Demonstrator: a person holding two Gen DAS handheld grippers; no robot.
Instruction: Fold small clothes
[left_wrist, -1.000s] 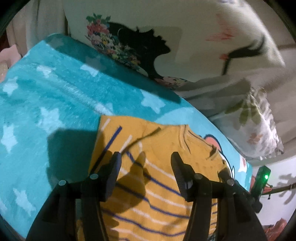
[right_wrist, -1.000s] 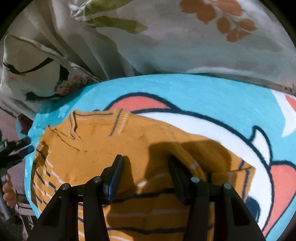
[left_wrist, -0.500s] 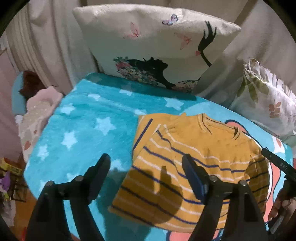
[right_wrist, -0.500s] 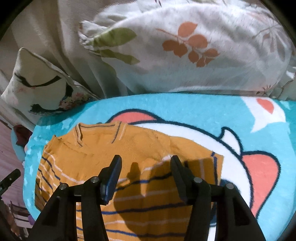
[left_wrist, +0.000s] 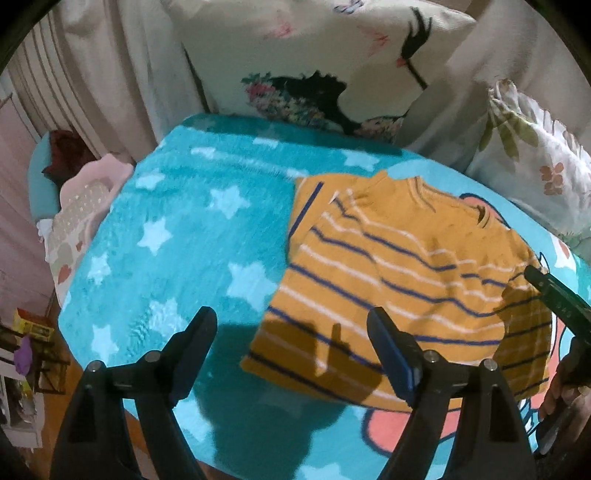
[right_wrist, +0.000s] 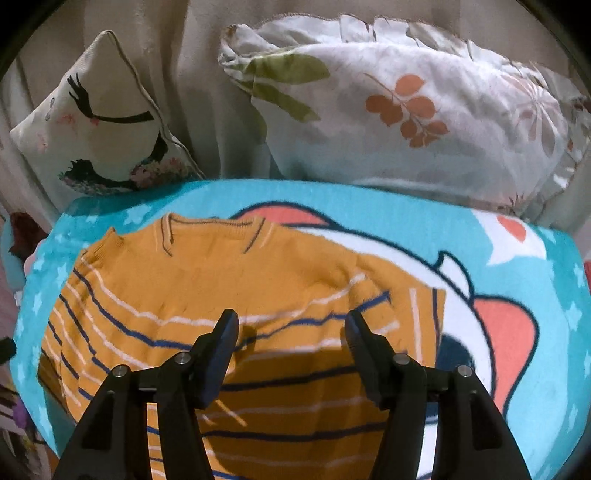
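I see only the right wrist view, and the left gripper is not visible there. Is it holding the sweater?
Observer: No. The left gripper is open and holds nothing. It hovers near the lower left corner of the sweater.
Operator: Is the bottom hem flat? The right gripper hides it from me.
Observer: In the left wrist view the hem lies flat on the blanket, partly in shadow.
Operator: What is to the left of the sweater?
Observer: White stars on the blanket, then a pink padded item at the bed's edge.

Striped sweater (right_wrist: 207, 295) hem cut off by bottom edge; right tongs (left_wrist: 554, 299) mostly out of frame
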